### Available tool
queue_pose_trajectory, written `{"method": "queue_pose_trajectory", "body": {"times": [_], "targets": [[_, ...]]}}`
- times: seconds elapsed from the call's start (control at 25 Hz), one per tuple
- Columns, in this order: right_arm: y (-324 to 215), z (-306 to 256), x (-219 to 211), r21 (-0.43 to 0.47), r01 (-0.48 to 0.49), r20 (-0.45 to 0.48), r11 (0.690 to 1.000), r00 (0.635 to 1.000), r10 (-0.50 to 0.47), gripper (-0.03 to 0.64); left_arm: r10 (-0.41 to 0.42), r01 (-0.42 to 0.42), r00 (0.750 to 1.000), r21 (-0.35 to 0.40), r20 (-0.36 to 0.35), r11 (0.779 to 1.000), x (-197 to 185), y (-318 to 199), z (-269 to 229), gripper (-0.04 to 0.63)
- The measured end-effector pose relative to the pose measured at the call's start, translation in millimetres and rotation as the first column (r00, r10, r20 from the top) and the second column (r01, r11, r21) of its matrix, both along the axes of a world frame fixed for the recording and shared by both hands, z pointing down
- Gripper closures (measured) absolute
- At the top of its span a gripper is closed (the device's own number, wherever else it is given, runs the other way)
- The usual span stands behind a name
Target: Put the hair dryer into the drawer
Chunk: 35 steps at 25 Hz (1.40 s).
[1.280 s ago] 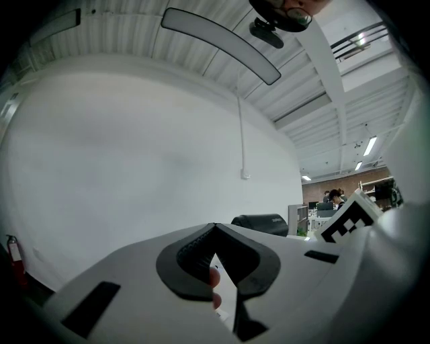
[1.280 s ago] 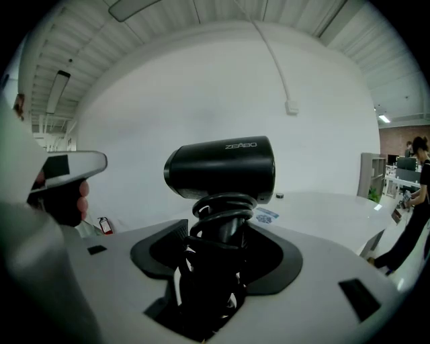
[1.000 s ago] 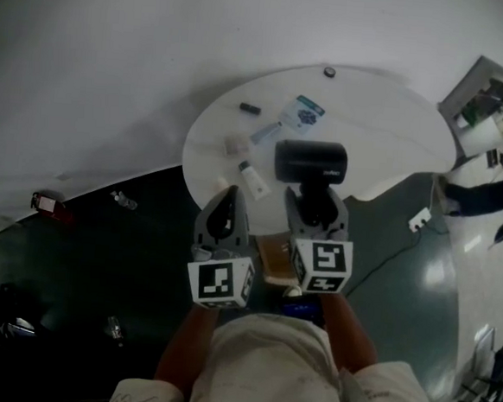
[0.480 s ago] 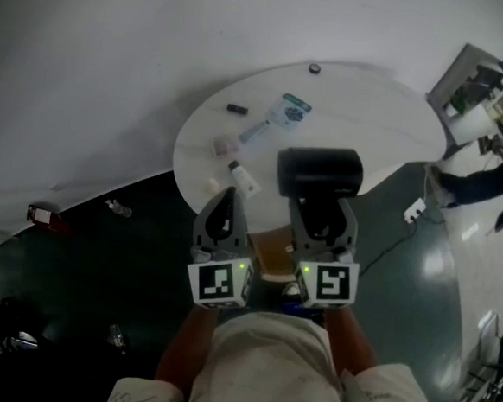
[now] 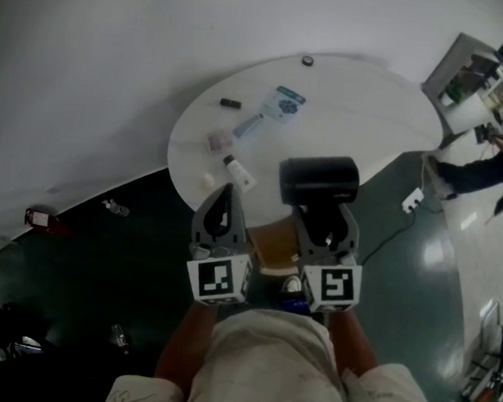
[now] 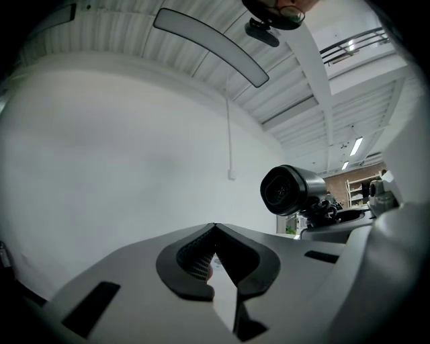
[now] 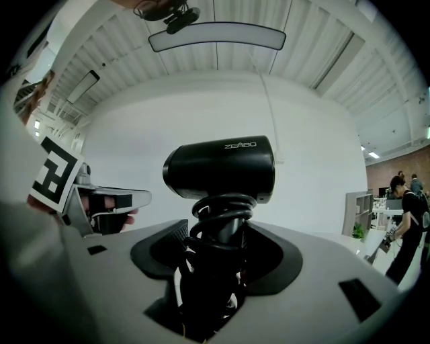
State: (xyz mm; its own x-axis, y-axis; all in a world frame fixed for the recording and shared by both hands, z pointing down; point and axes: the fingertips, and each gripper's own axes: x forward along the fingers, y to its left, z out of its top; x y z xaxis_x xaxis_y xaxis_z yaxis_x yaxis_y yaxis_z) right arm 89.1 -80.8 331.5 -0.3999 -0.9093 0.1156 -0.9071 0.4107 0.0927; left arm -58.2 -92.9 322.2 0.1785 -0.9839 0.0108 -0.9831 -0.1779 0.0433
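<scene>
At the left, the left hand-held gripper (image 5: 226,198) hangs clenched and empty — free, I judge, to work the drawer — while the right hand-held gripper (image 5: 323,217) clamps the hair dryer (image 5: 319,180) by its cord-wrapped handle, aloft at the worktop's (image 5: 371,110) near edge.

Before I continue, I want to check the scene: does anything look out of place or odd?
Yes: what looks like a bottle and a red item lie on the dark floor left of the table. The hair dryer looks intact, its cord neatly coiled.
</scene>
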Motion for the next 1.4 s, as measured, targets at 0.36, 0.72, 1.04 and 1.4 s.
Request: {"method": "queue_pose_trajectory", "body": {"times": [0.36, 0.72, 1.04, 1.4], "targets": [[17, 37, 10, -0.158, 0.033, -0.072, 0.987, 0.996, -0.045, 0.359, 0.033, -0.033, 0.999, -0.028, -0.014, 0.999, 13, 4, 14, 0.595], [34, 90, 18, -0.327, 0.052, -0.127, 0.944, 0.987, -0.098, 0.359, 0.04, -0.042, 0.999, -0.061, -0.029, 0.997, 26, 6, 35, 0.595], [55, 153, 30, -0.522, 0.071, -0.2, 0.85, 0.959, -0.202, 0.359, 0.032, -0.034, 0.999, -0.094, -0.027, 0.995, 30, 3, 54, 0.595], [78, 213, 42, -0.679, 0.054, -0.225, 0.732, 0.934, -0.277, 0.359, 0.043, -0.043, 0.999, -0.081, -0.01, 0.996, 45, -1, 63, 0.595]]}}
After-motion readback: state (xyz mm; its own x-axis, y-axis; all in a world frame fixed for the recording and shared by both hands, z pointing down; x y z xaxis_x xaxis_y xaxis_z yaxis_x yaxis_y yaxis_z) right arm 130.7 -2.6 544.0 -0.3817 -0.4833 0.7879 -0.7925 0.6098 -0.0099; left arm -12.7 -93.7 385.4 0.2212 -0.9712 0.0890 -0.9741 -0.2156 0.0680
